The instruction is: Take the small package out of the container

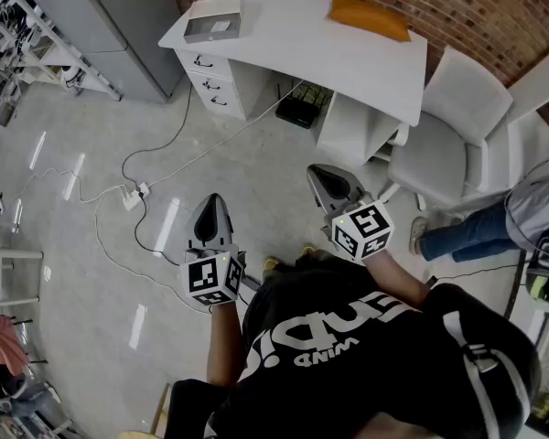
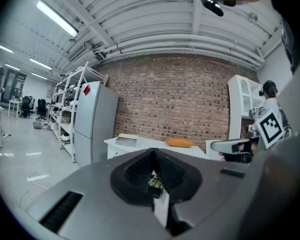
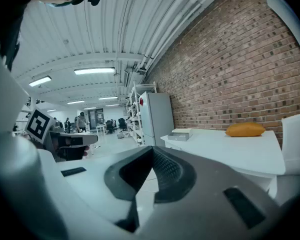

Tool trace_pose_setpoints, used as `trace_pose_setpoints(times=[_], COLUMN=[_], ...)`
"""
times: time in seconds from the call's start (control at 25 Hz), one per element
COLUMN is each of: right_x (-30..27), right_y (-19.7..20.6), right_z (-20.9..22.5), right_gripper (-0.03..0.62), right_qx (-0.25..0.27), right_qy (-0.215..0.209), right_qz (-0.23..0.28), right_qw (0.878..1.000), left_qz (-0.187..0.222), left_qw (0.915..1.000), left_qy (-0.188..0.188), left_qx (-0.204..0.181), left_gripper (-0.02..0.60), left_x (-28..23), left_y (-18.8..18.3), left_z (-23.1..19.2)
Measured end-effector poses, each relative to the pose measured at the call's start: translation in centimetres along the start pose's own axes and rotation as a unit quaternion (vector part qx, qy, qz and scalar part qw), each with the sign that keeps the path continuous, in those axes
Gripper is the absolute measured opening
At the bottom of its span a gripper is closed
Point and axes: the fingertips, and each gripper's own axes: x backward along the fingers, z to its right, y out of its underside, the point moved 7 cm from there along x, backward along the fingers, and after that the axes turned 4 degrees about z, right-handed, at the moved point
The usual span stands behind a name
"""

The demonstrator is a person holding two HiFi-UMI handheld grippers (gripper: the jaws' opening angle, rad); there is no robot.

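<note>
Head view: the person stands on the bare floor [image 1: 91,273], low in the frame. The left gripper [image 1: 212,207] and right gripper [image 1: 325,179] are held out side by side, near level and apart from each other. Both pairs of jaws are closed tip to tip with nothing between them, and each gripper view confirms this for its own jaws. Loose cables [image 1: 165,167] run across the floor between the person and the white desk [image 1: 348,62], which sits in the upper middle of the frame, well apart from both grippers. A chair [image 1: 448,144] stands at the desk's right end. The container [image 1: 212,21] is a shallow grey box on the desk's upper-left corner. A pale patch inside it is probably the small package [image 1: 220,26]. It looks flat and light, but is too small here to tell more. An orange pouch [image 1: 368,18] lies apart from it, further right on the desktop, and the brick wall [image 1: 494,16] is behind. Judgement: this is the approach step and the package is not yet touched. The next move calls for closing in on the desk, opening one pair of jaws, and coming down over the container's rim to pinch the package without dragging the box.
</note>
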Motion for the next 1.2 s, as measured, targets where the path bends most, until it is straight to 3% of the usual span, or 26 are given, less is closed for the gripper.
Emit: trace_pose_setpoints(times=[0.48,1.2], right_x=[-0.5,-1.3], right_y=[0.8,2.7], right_z=[-0.5,-4.6], right_gripper=[-0.002,-0.002], right_qx=[-0.004,-0.002], right_qy=[0.005,0.058], right_qz=[-0.003,0.000], right_qw=[1.000,0.998], left_qz=[-0.008,-0.007], left_qw=[0.9999,0.9991], left_qy=[0.009,0.040], left_qx=[0.010,0.011], left_gripper=[0.006,0.006], left_x=[-0.5,0.3], left_y=[0.3,1.2], left_z=[-0.5,-5.8])
